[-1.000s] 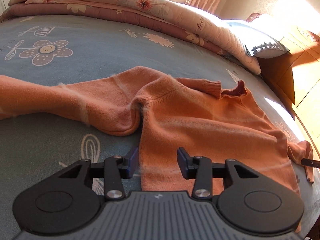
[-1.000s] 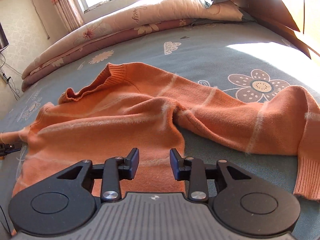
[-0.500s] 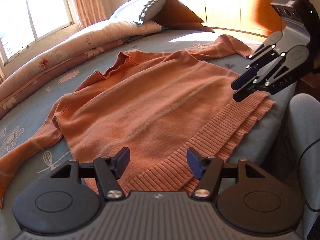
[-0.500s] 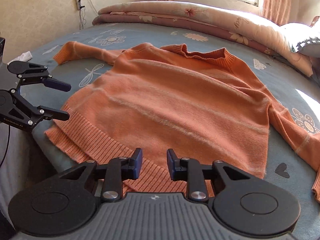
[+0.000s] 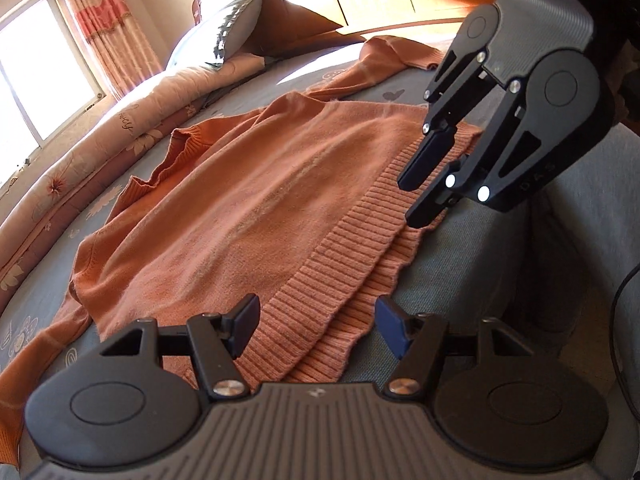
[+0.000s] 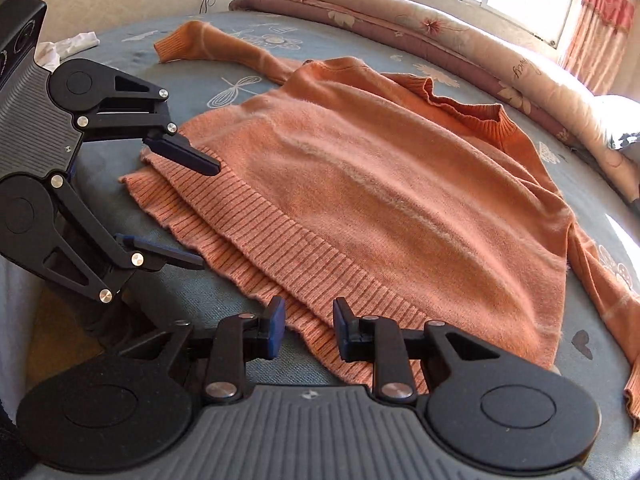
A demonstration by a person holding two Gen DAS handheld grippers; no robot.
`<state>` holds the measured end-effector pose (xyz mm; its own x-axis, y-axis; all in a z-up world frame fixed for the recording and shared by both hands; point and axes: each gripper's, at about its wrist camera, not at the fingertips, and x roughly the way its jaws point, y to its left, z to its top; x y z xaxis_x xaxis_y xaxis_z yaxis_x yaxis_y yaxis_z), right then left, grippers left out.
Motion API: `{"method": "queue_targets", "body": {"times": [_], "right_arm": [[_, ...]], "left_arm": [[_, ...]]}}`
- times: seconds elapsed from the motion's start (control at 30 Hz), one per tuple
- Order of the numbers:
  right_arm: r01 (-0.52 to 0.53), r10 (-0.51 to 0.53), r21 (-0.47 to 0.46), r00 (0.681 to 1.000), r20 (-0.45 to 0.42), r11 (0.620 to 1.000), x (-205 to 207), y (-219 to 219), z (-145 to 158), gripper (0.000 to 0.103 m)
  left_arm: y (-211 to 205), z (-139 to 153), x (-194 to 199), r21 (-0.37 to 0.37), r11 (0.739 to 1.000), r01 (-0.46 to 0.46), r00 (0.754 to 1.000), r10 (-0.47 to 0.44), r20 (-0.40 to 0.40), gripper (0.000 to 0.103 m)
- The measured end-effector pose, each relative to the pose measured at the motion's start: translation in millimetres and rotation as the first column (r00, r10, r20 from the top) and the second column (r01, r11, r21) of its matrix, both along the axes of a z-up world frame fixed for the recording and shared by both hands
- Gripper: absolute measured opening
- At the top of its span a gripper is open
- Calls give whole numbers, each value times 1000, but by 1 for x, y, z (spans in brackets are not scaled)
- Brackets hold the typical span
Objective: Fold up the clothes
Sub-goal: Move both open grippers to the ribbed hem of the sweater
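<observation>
Two tongs hover at the bed's (image 6: pixel 224 288) near edge, above the ribbed hem of the sweater (image 6: pixel 360 184), which lies flat on the bed with its collar toward the far edge and a sleeve out to each side. Left tongs (image 5: pixel 316 330) have just been opening and stand wide, empty. Right tongs (image 6: pixel 308 330) have just been closing; a narrow gap remains, pads clear of the hem.
</observation>
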<state>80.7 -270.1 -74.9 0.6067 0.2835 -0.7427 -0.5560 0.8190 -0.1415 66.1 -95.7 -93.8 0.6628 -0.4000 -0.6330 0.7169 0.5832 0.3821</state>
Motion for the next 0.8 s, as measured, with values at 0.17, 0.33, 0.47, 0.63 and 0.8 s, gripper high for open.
{"method": "queue_targets", "body": {"times": [0.17,0.33,0.47,0.63,0.8], "right_arm": [[2,12,119,993,-114,993,14,-5,-11,29],[73,-29,212,979,-202,974,25,-13,-25,30],[113,-43,278,969,-244,954,27,-23,-27,30],[166,-64,346,956,-287,923,31,-32,-29,30],[171,-75,349,959,-273,921,31,-33,-24,30]], "left_arm": [[-5,-1,15,-39,999,19,989,-25,-148,65],[-6,-12,24,-71,997,28,953,-48,-299,65],[-6,-17,30,-75,997,16,926,-43,-375,68],[-10,-16,40,-123,992,3,901,-56,-431,75],[-10,-5,51,-163,986,-36,921,-30,-387,76]]}}
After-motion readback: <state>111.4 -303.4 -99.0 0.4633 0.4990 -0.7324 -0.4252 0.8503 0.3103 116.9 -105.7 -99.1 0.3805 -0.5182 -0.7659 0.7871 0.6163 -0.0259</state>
